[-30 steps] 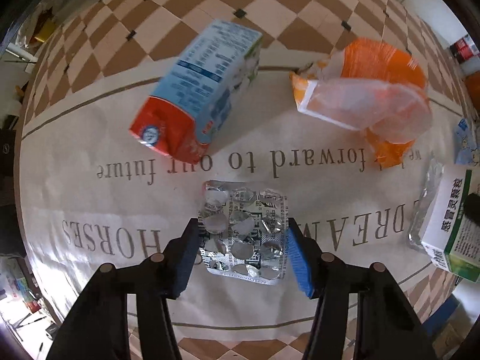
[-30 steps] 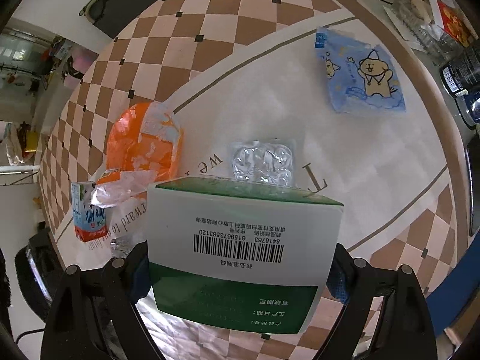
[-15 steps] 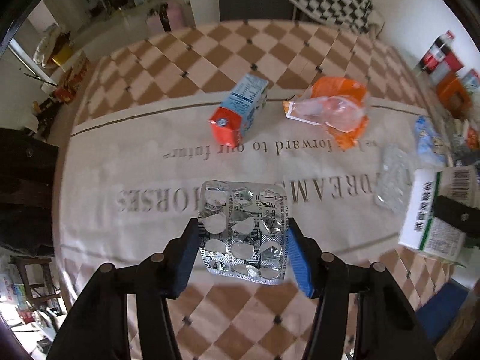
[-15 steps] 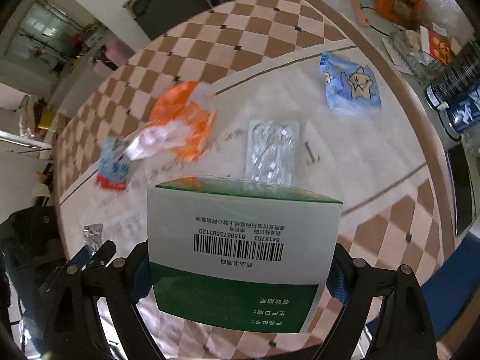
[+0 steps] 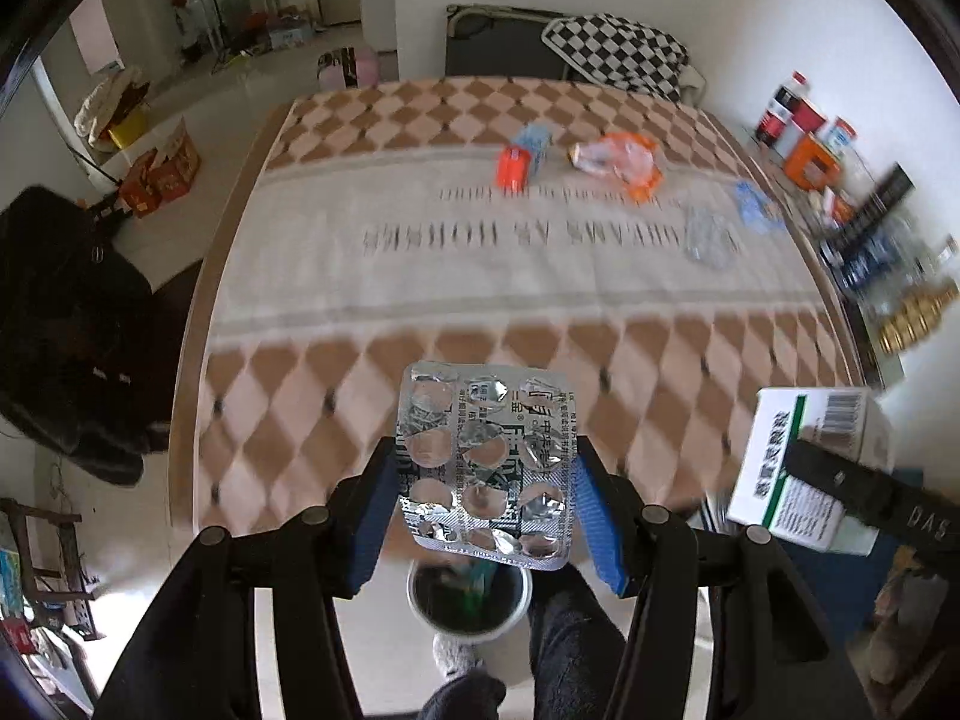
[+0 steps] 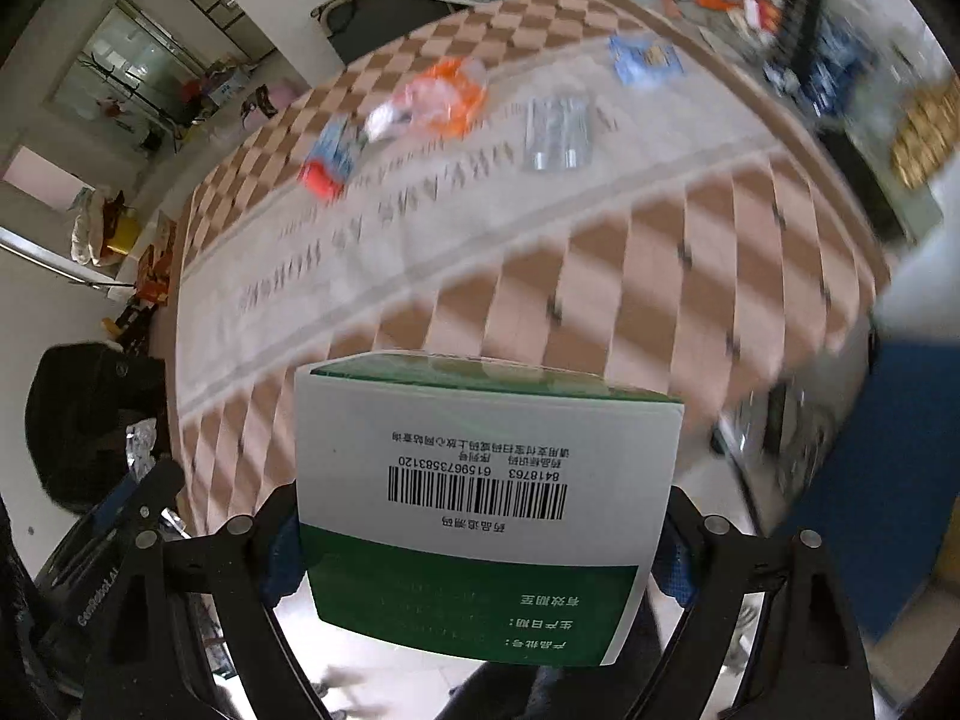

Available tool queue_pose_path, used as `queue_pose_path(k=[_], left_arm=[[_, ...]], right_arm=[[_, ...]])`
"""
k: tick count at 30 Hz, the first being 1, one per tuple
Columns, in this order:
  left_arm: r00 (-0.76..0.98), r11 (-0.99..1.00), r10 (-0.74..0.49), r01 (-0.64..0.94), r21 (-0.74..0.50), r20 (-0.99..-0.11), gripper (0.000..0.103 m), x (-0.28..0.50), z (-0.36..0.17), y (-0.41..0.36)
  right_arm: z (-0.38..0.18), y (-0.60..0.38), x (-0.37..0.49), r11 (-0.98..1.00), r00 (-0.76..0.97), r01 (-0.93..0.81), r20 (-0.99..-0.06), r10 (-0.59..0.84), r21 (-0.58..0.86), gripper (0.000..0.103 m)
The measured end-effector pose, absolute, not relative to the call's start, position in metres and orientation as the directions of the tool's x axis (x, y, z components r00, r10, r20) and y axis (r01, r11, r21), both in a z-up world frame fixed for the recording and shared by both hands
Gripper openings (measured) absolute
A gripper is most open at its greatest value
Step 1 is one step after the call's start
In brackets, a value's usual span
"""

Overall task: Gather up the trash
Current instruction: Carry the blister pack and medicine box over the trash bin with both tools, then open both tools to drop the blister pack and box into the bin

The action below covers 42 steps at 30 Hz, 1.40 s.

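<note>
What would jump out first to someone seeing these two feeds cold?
The silver foil blister sheet with emptied pockets, clamped in the left gripper, fills the foreground above a small round bin on the floor. The white and green barcoded carton fills the right gripper. Behind, more litter lies on the checked tablecloth.

The blister pack (image 5: 485, 468) was crinkled, shiny foil. The medicine box (image 6: 480, 498) looked smooth printed card. The tablecloth (image 5: 420, 276) seemed matt cloth.

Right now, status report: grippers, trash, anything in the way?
Left gripper shut on empty blister pack, above trash bin. Right gripper shut on green-and-white medicine box. Nothing seen blocking the bin.
</note>
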<state>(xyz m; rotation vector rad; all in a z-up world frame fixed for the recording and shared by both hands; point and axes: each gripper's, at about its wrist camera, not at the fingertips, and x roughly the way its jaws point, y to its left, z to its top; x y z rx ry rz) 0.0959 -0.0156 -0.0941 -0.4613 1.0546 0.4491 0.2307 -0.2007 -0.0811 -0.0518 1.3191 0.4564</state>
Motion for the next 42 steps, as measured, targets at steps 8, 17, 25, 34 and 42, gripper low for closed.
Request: queue_pose_path(k=[8,17,25,34,42], left_arm=[[0.335,0.79,-0.009,-0.575,-0.212,-0.942,0.053,0.019,-0.168,-0.046],[0.219,0.654,-0.211,-0.693,-0.304,-0.953,0.053,-0.008,-0.337,-0.047],[0.167,0.535,-0.402,-0.755,-0.379,-0.9,0.053,-0.007,-0.505,-0.054],[0.118,0.529,-0.363,-0.791,-0.309,-0.924,0.095,-0.032,-0.552,-0.042],[0.027,0.625,-0.119,-0.774,-0.096,-0.992,0.095,-0.052,-0.52,-0.055]], right_arm=[[-0.173,-0.235,0.136,0.923,0.025,-0.331,-0.976,0.215,0.195,0.09],[-0.349,-0.253,0.118,0.947,-0.149,-0.252,-0.975,0.163,0.197,0.09],[-0.524,-0.26,0.124,0.96,-0.248,-0.145,-0.948,0.2,0.24,0.091],[-0.598,-0.25,0.118,0.938,-0.269,-0.185,-0.933,0.238,0.292,0.103],[-0.569,-0.24,0.1,0.909,-0.129,-0.415,-0.991,-0.02,0.036,0.103]])
